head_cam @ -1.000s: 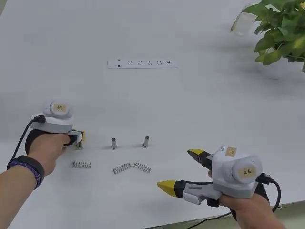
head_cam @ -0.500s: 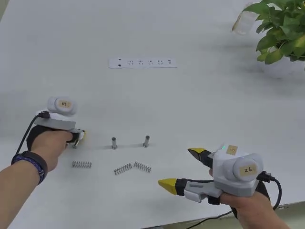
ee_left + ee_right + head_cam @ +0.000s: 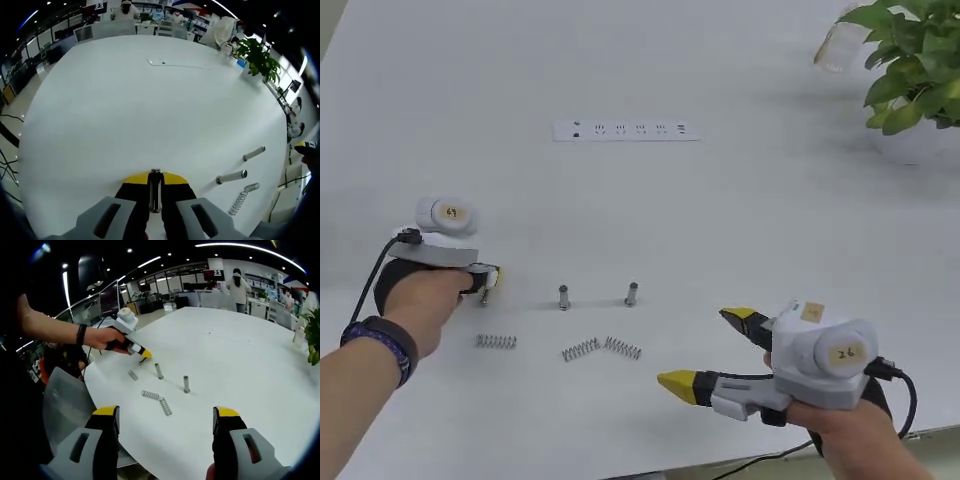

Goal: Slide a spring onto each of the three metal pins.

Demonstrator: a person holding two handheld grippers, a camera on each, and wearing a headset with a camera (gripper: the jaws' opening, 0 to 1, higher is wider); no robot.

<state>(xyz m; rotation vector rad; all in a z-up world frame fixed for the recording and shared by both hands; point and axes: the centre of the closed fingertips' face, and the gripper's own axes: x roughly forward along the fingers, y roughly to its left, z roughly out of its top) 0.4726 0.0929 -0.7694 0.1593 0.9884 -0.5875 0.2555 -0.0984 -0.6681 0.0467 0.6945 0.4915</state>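
My left gripper (image 3: 488, 278) is at the left of the white table, shut on a metal pin (image 3: 155, 193) that runs between its yellow-tipped jaws. To its right two more pins (image 3: 563, 297) (image 3: 631, 293) stand upright on the table. Three springs lie in a row in front of them: one at the left (image 3: 496, 341) and two (image 3: 580, 350) (image 3: 622, 348) whose ends almost touch. My right gripper (image 3: 710, 350) hovers wide open at the near right with nothing between its fingers. In the right gripper view both standing pins (image 3: 159, 371) (image 3: 186, 384) and the springs (image 3: 165, 406) lie ahead.
A white power strip (image 3: 626, 130) lies at the back of the table. A potted plant (image 3: 915, 60) stands at the far right corner. The table's near edge (image 3: 650, 468) runs just under my right hand.
The head camera has shifted slightly. My left gripper has risen slightly with the pin still in it. The right gripper has stayed open and almost still.
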